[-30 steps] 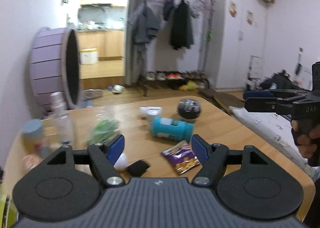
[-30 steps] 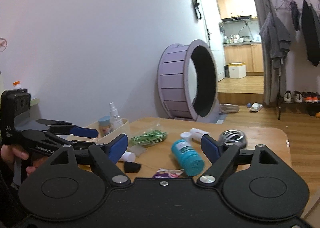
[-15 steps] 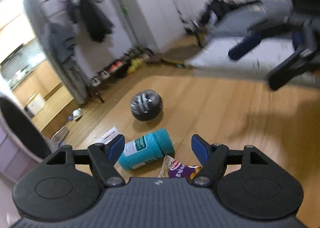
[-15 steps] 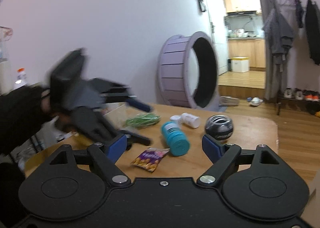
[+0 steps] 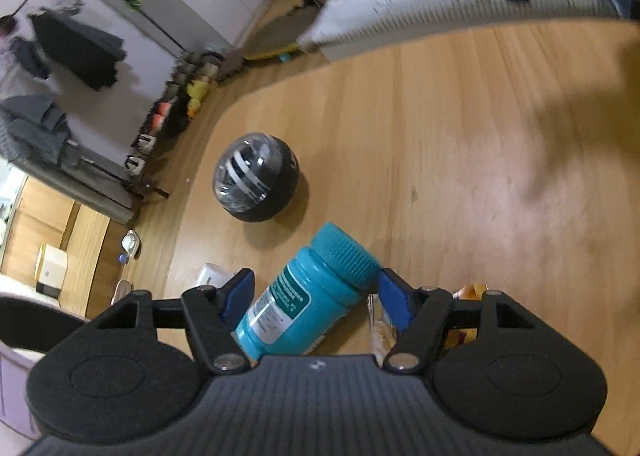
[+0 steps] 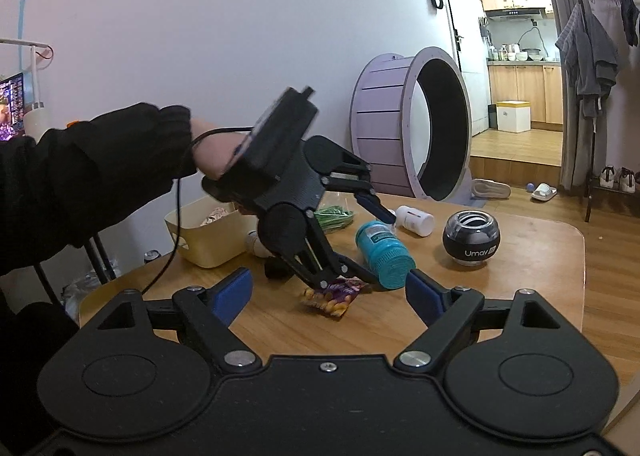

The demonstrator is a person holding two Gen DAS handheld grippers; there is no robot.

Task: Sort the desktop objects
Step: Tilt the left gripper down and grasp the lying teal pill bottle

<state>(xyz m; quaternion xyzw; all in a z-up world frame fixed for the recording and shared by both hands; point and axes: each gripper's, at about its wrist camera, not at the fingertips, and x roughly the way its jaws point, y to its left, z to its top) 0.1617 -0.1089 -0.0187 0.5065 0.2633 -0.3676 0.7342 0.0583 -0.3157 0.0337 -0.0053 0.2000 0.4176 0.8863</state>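
Both grippers are standing open. One, the left gripper (image 5: 316,294), is straddling the teal bottle (image 5: 306,298), which is lying on its side on the wooden table (image 5: 460,143), without pressing it. The right gripper (image 6: 330,294) is hovering apart, holding nothing.

Legible text: "Umav" in white letters on the black base of the round clear-domed gyro ball (image 6: 472,234). Teal plastic bottle (image 5: 308,304) label print (white on teal) too blurred to read.

Teal bottle (image 5: 308,296), black ball (image 5: 256,183), purple snack packet (image 6: 336,294), yellow bin (image 6: 200,240)
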